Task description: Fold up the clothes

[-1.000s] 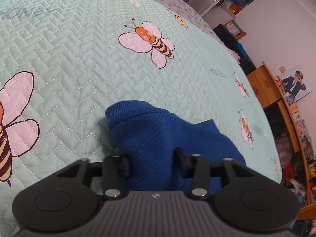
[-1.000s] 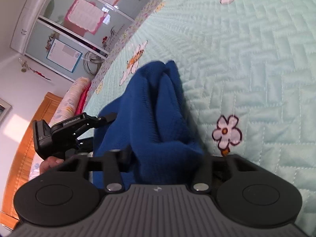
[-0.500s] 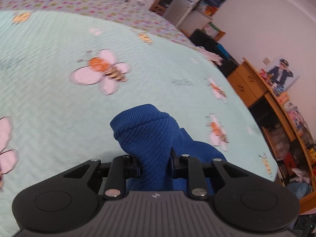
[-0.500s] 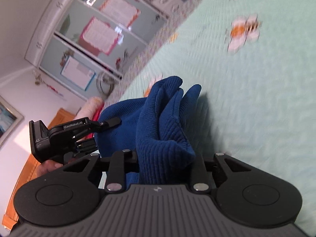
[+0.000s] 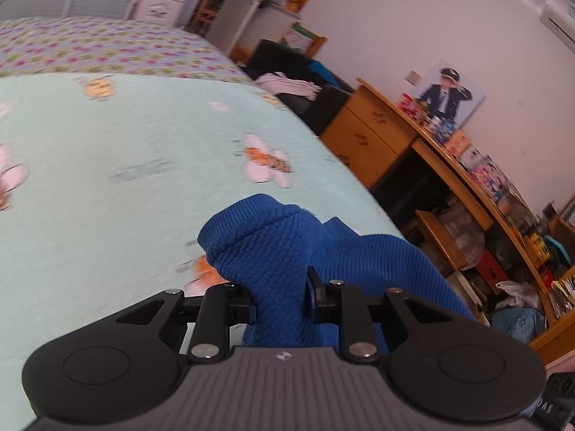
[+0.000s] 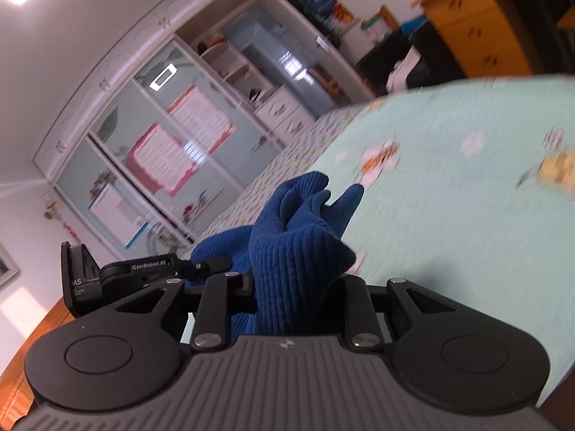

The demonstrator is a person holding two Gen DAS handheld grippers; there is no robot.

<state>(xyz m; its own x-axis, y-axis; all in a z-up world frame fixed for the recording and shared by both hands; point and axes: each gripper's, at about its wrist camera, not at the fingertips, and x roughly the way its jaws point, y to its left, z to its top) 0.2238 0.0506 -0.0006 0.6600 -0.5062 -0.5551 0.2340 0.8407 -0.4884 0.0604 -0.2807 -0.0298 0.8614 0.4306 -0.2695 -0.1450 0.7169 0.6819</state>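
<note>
One blue sweater [image 5: 287,251], bunched up, lifted above the bed [image 5: 107,179]. Long way stretched between two tools. Left tool [image 5: 280,298] pinching one end, right tool [image 6: 291,294] pinching the other. Both just squeezed tighter on the cloth. Folds sticking up and forward.

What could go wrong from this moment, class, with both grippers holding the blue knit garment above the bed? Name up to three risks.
1. The left gripper and right gripper each pinch only a bunched wad of the blue knit garment, so a layer might slip free.
2. The cloth is crumpled between them, so the fold may land uneven on the green quilt.
3. The left gripper sits close beside the right; they might collide.
</note>
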